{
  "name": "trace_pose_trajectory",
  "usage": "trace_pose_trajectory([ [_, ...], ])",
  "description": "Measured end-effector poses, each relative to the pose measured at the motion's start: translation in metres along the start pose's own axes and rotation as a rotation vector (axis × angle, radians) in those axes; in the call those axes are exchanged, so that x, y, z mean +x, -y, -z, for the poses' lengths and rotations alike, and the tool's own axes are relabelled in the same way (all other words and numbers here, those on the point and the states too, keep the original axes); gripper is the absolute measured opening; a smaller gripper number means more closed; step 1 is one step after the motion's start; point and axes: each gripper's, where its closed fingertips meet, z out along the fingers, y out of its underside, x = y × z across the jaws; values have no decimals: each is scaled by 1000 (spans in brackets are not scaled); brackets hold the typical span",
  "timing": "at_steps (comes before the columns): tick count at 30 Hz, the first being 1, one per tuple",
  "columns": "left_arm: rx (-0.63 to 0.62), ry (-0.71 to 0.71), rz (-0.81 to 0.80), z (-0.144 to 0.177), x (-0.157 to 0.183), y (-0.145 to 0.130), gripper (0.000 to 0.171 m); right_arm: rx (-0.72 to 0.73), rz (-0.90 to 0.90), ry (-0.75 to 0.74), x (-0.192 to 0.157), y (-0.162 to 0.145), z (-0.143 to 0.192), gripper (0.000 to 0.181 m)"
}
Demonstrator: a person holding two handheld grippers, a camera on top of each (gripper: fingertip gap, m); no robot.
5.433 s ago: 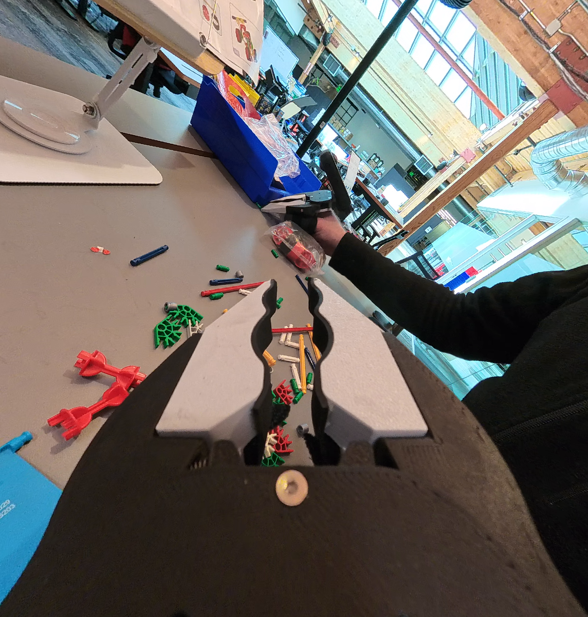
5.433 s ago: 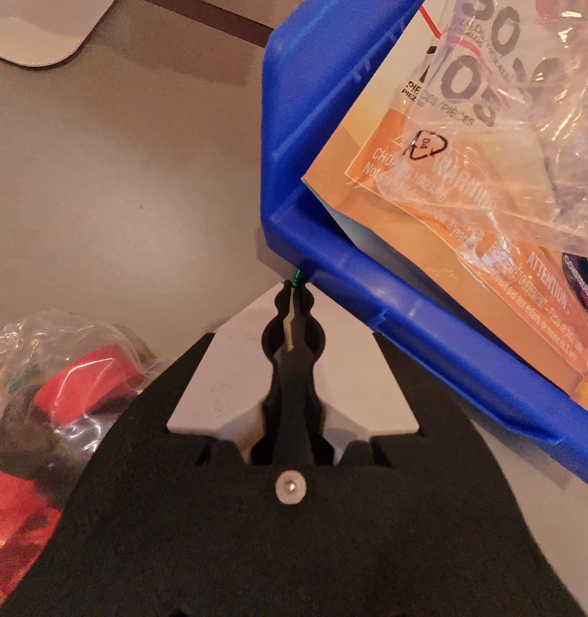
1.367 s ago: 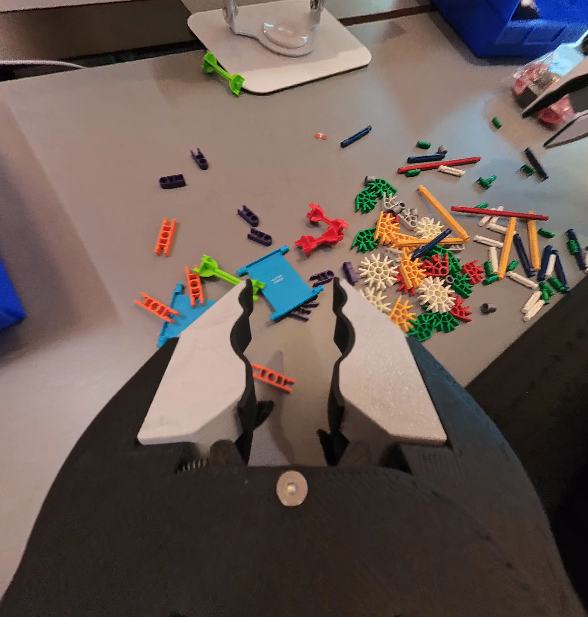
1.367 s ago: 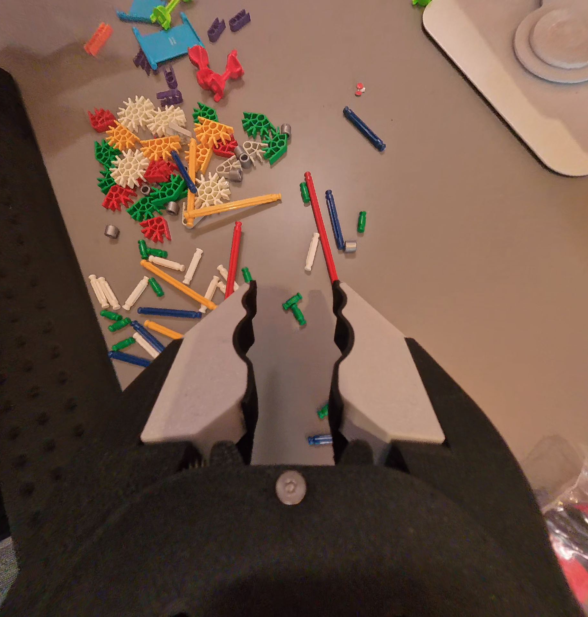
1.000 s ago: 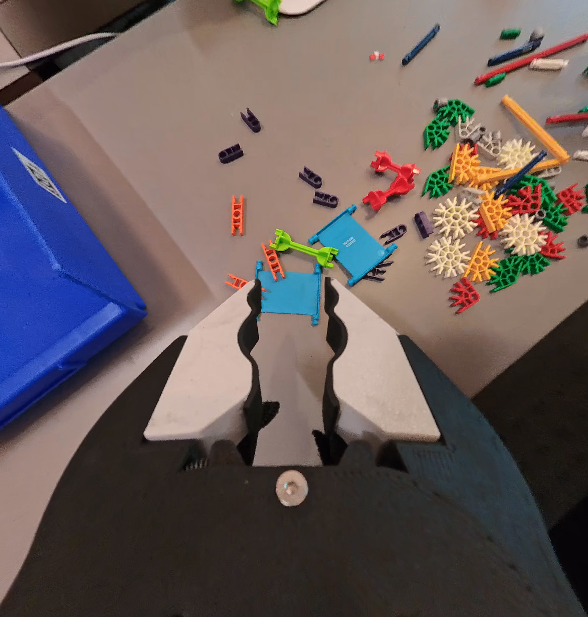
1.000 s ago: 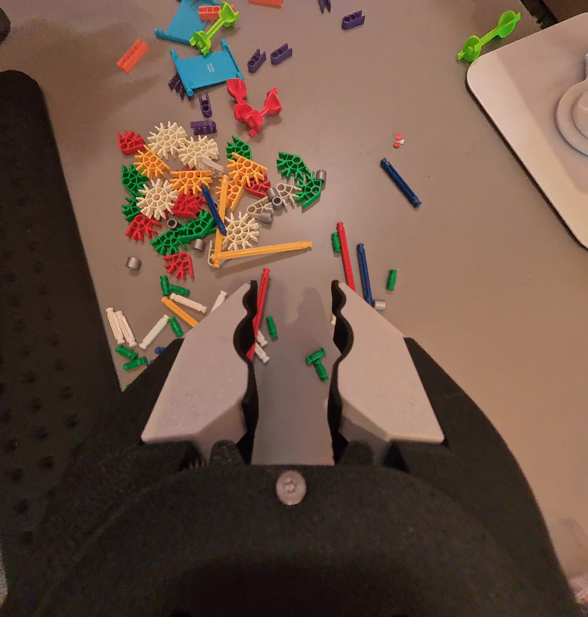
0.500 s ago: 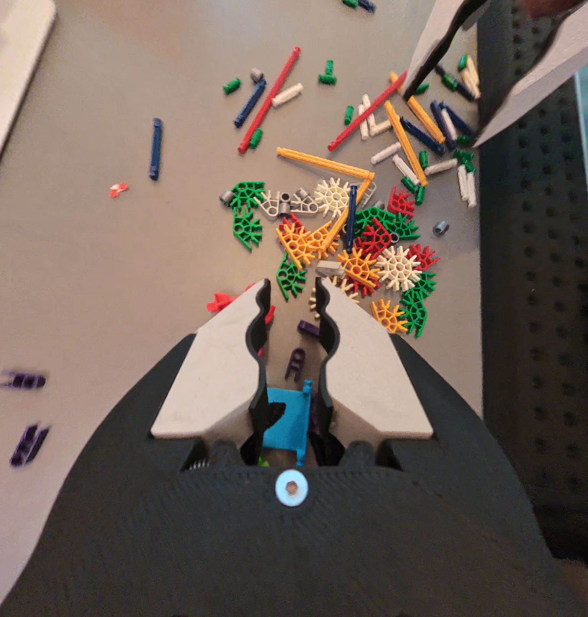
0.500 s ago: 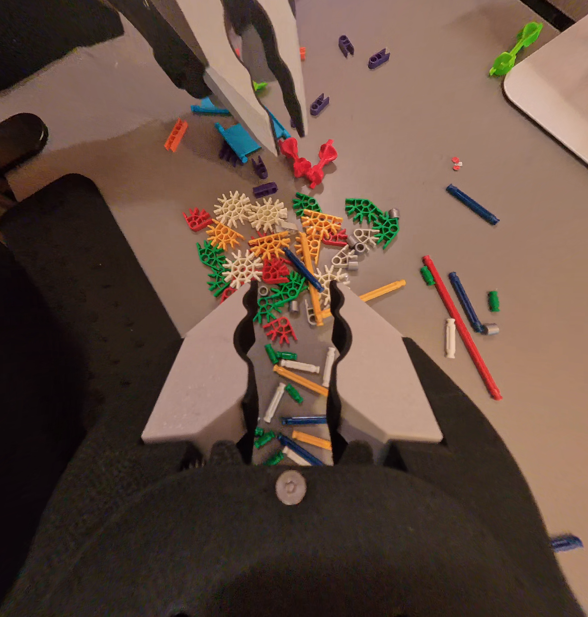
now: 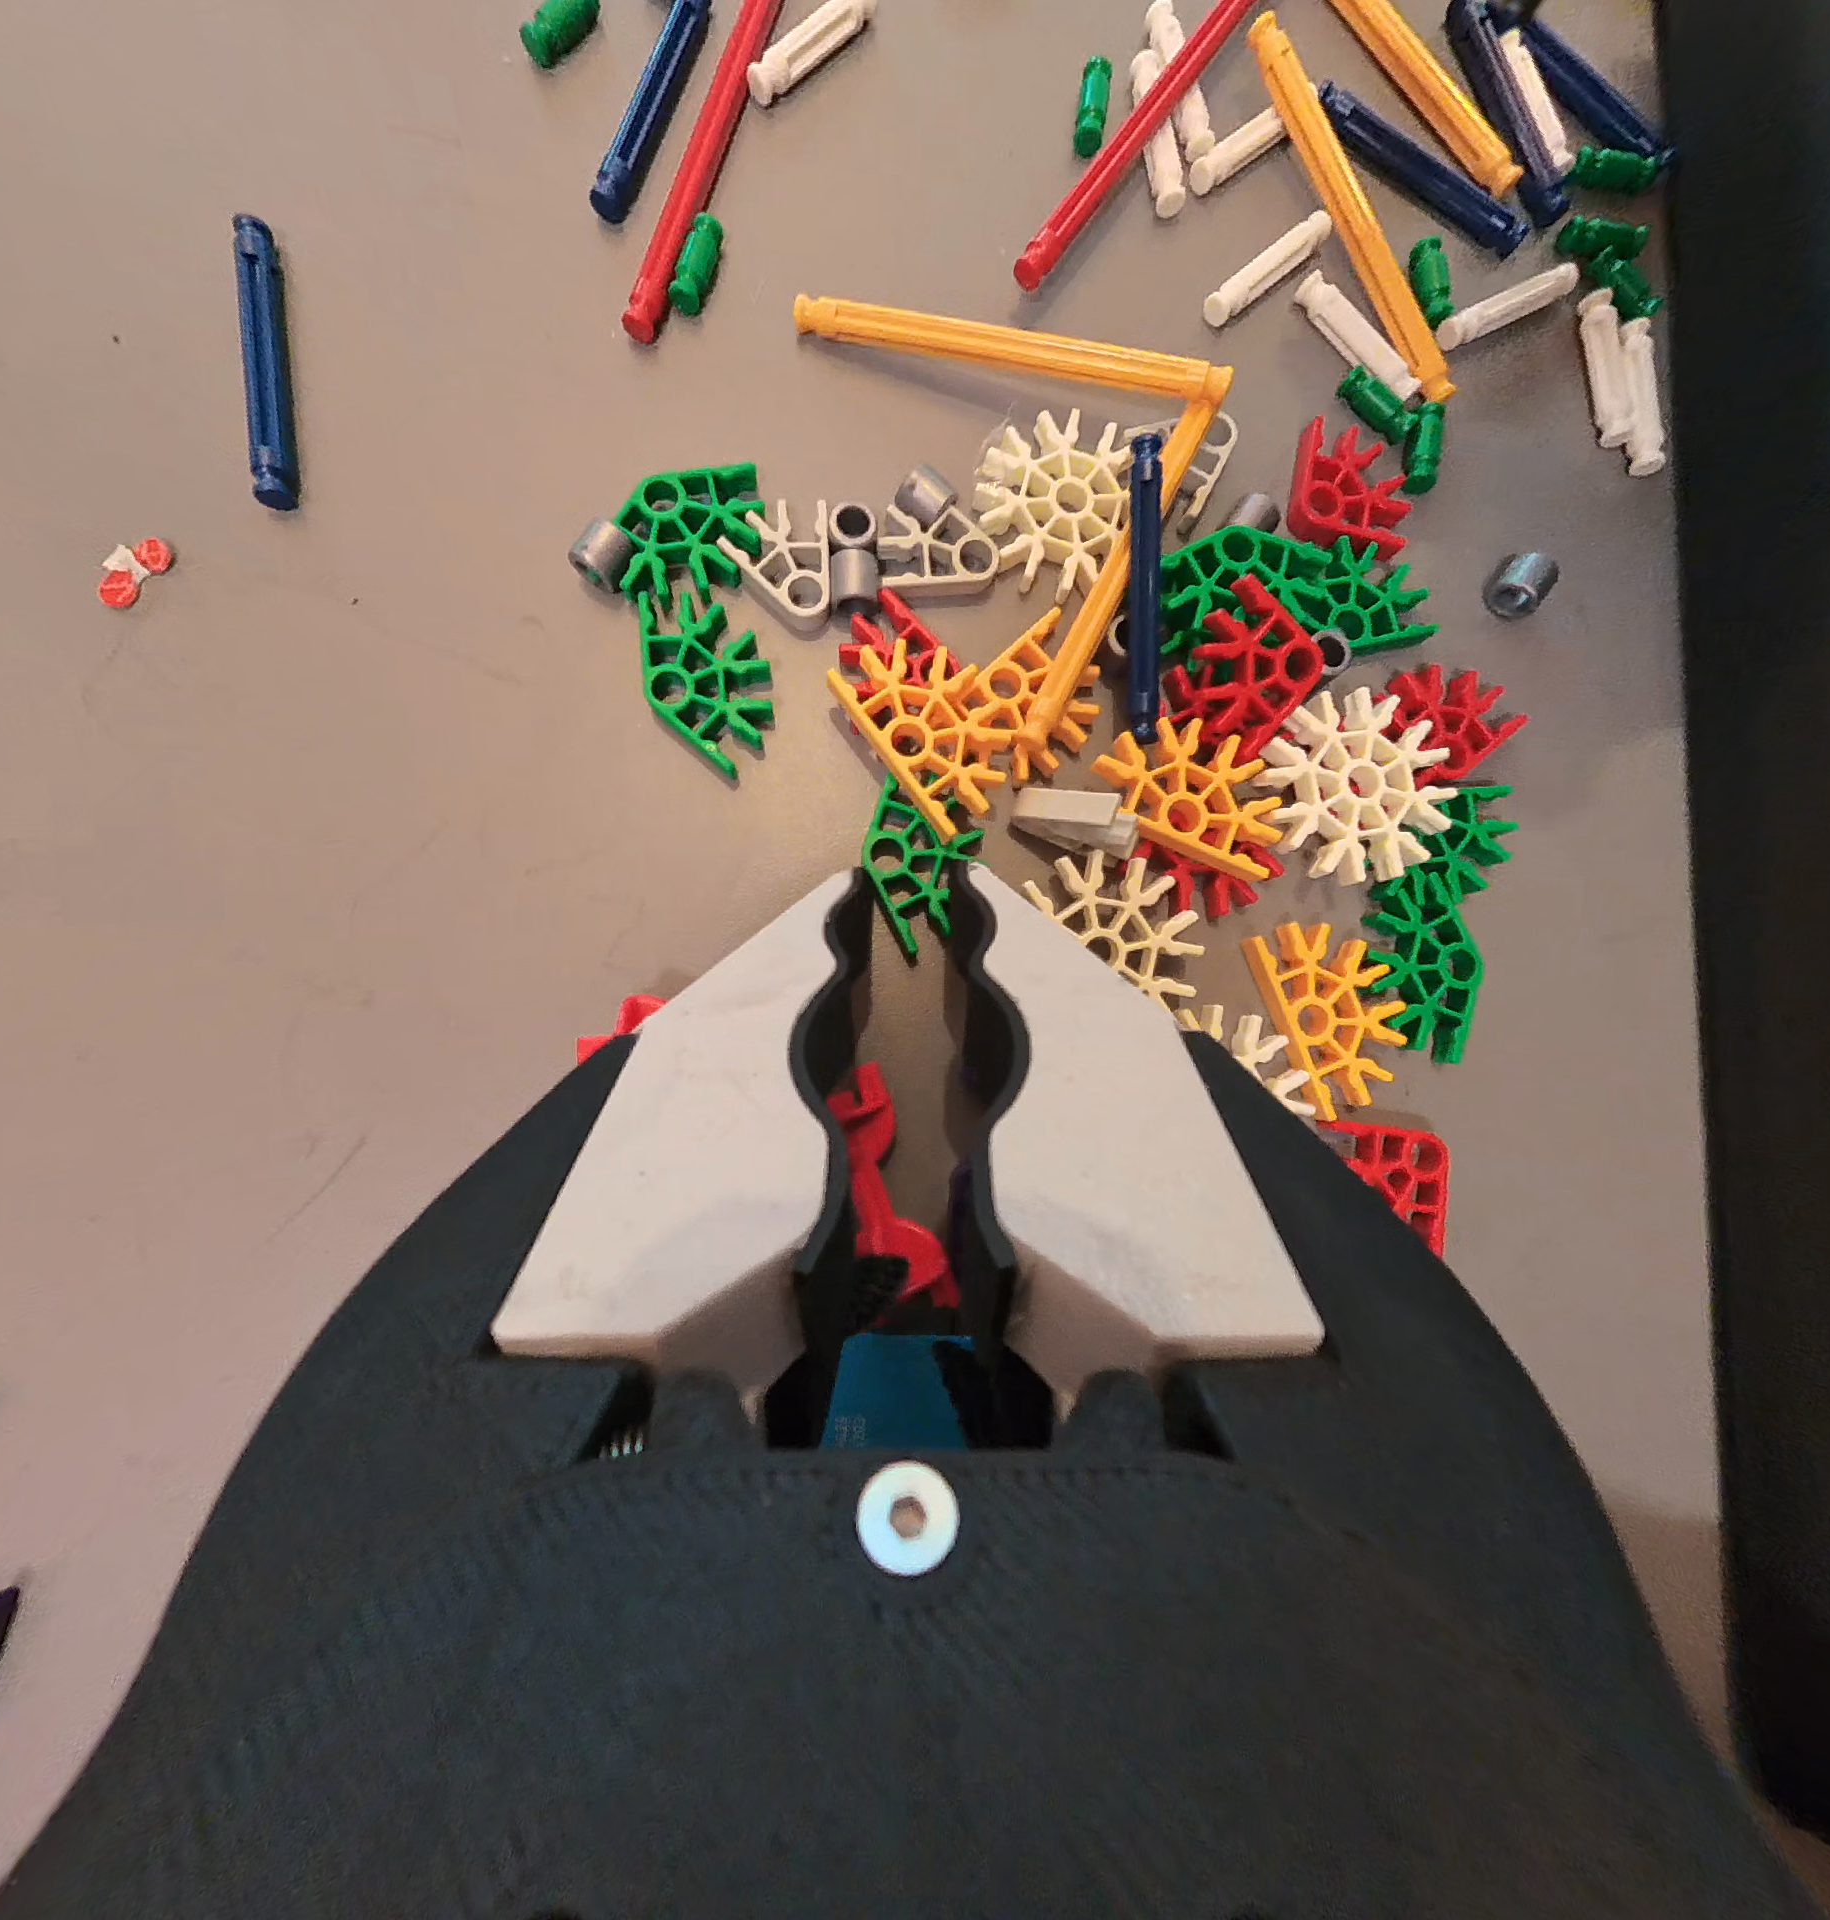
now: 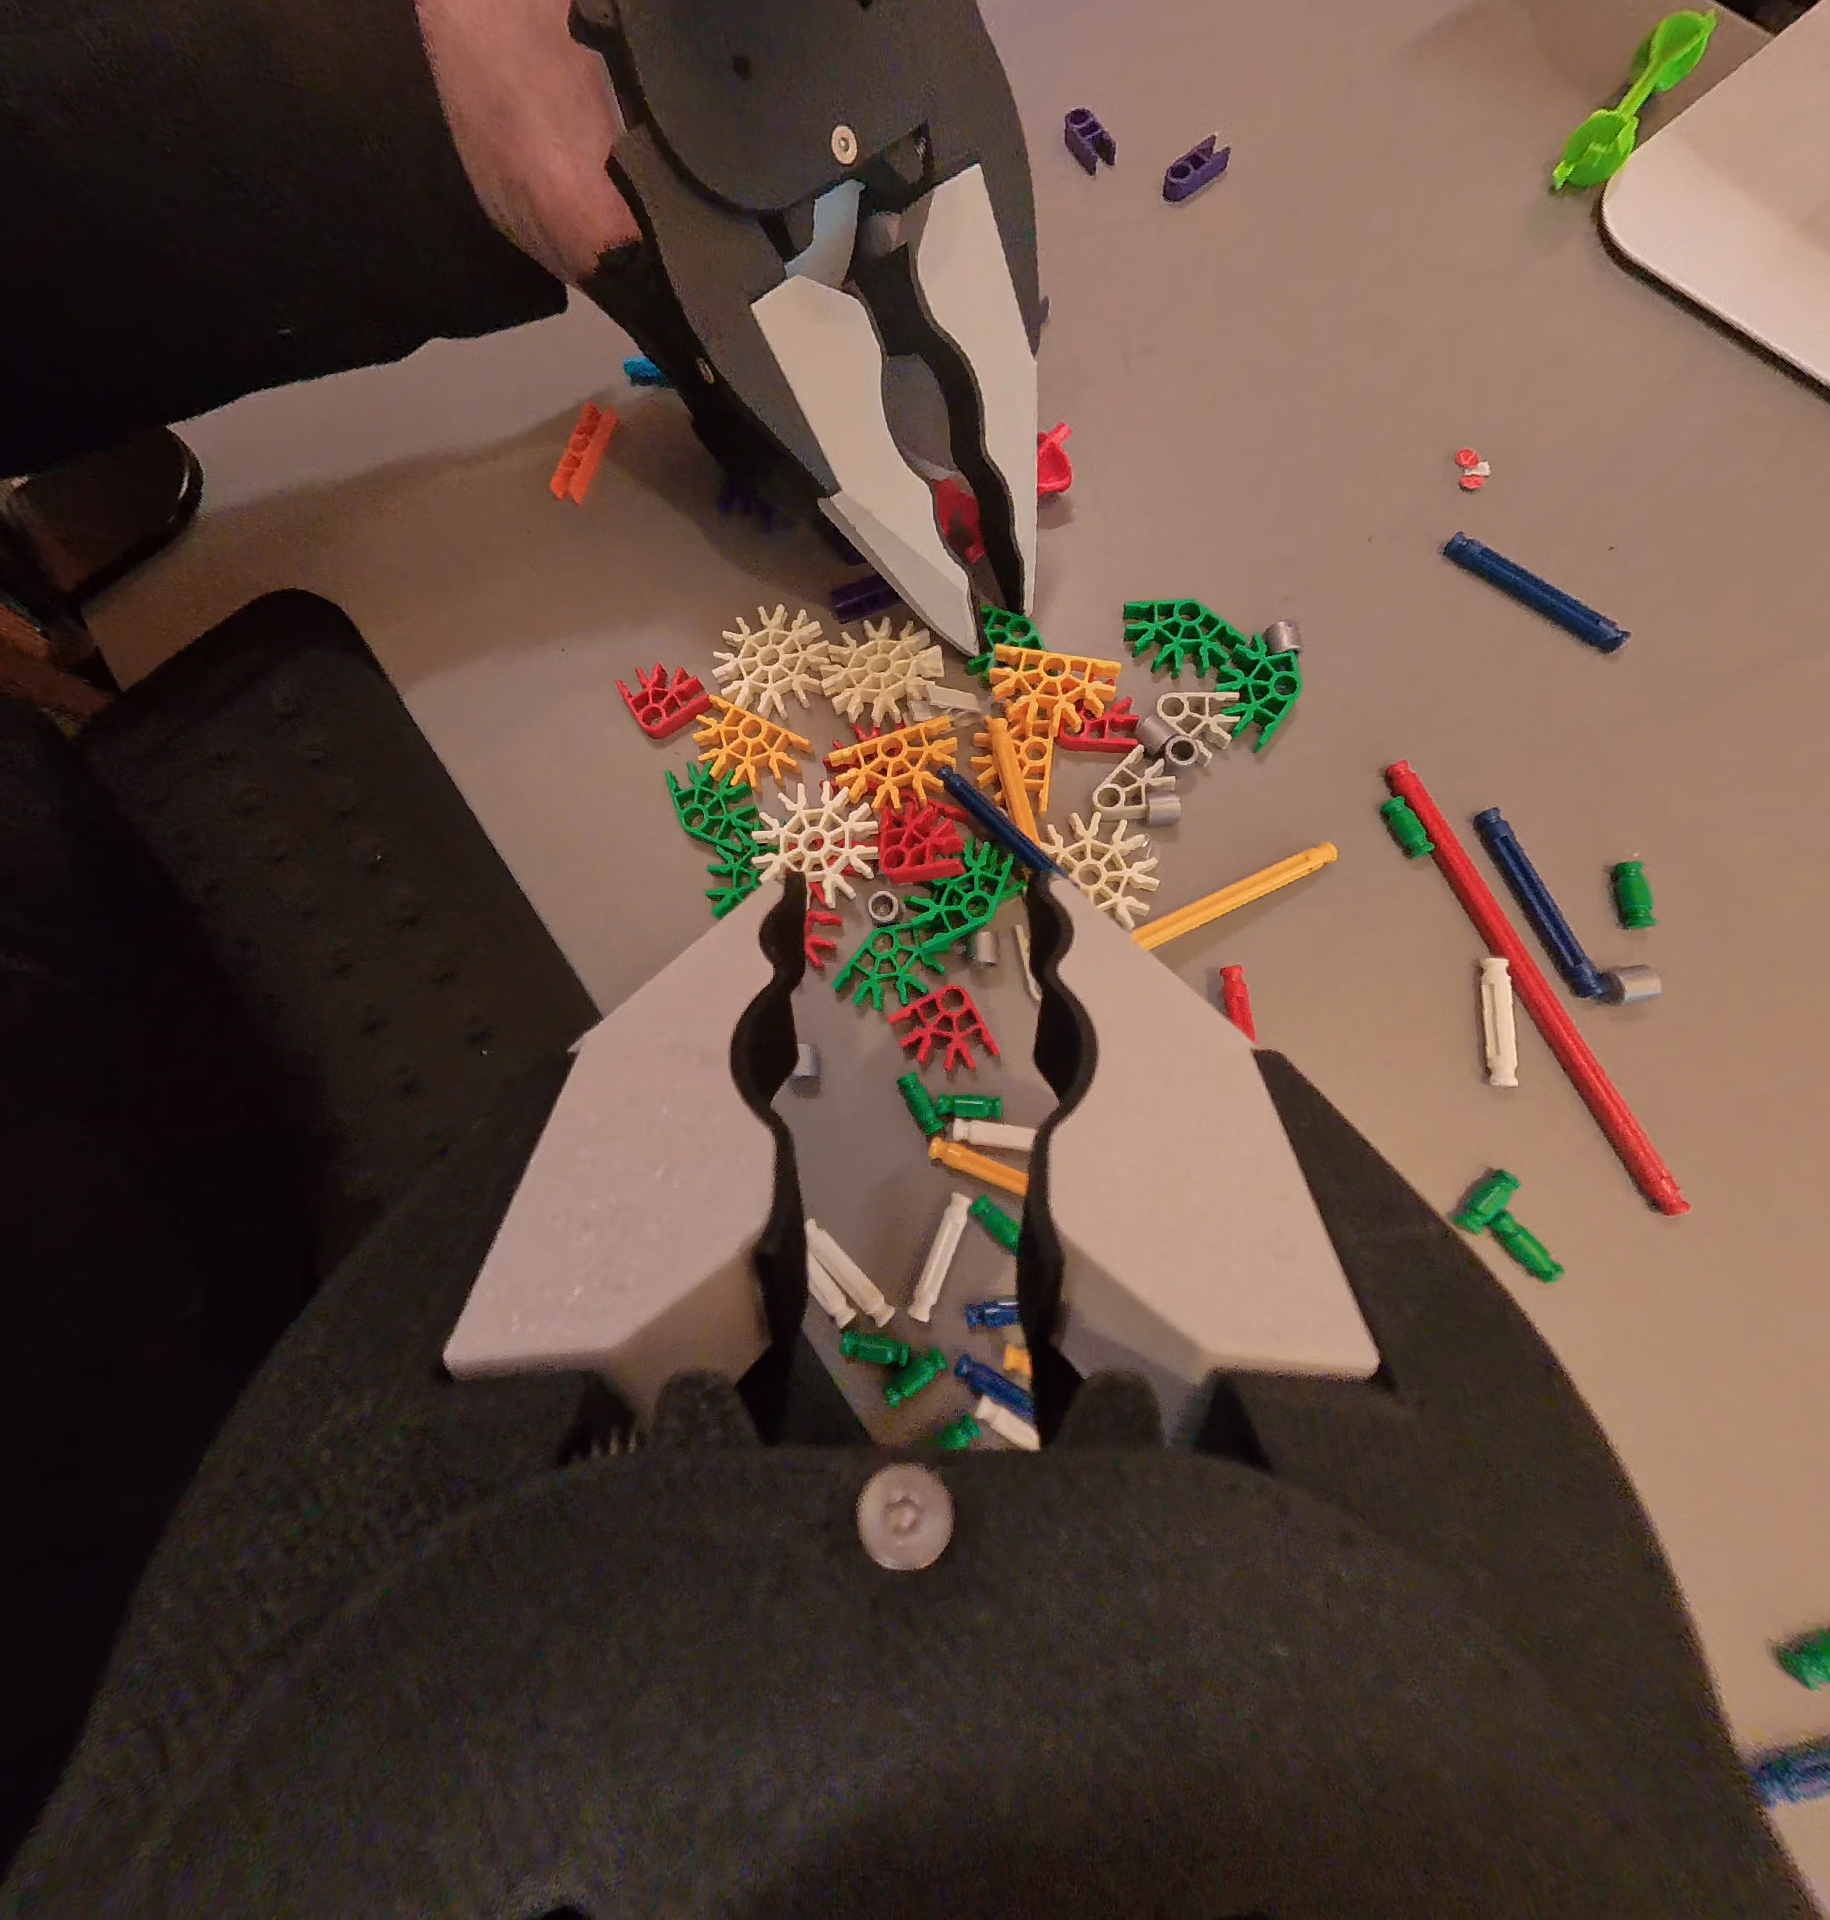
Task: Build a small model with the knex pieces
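Note:
A pile of snowflake-shaped connectors in green, red, orange and white lies on the grey table point(image 9: 319, 831). My left gripper point(image 9: 911, 881) is at the near edge of the pile. Its jaws are closed down on the end of a green connector point(image 9: 895, 847), which still lies on the table. The right wrist view shows the left gripper point(image 10: 994, 623) coming in from the far side, tips down at that green connector point(image 10: 1006, 629). My right gripper point(image 10: 916, 899) is open and empty. It hovers over the near side of the pile, above a green connector point(image 10: 926, 930) and a red connector point(image 10: 942, 1023).
Loose rods lie around the pile: a long red rod point(image 10: 1534, 987), an orange rod point(image 9: 1004, 343) and a blue rod point(image 9: 265, 358). A black perforated mat point(image 9: 1773, 831) borders the table. A white base plate point(image 10: 1773, 229) and a lime green piece point(image 10: 1628, 99) are at the far right. Left tips to right tips: about 12 centimeters. The right tips stand about 7 centimeters off the green connector point(image 10: 926, 930). It turns up in the left wrist view point(image 9: 1302, 583) as well.
My left gripper swung from the blue panels to the connector pile, dropped lower and narrowed its jaws onto the green connector. My right gripper left the blue bin, opened and came over the pile.

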Motion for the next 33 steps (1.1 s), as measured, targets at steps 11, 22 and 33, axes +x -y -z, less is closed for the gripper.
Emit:
trace_pose_trajectory([
  [11,229,-43,199,34,-1,32,0,29,207,0,28,34,3,36],
  [22,198,9,259,47,2,19,6,-48,426,1,46,40,-1,35],
  [33,74,200,43,8,-14,36,31,-42,347,23,45,25,-8,37],
])
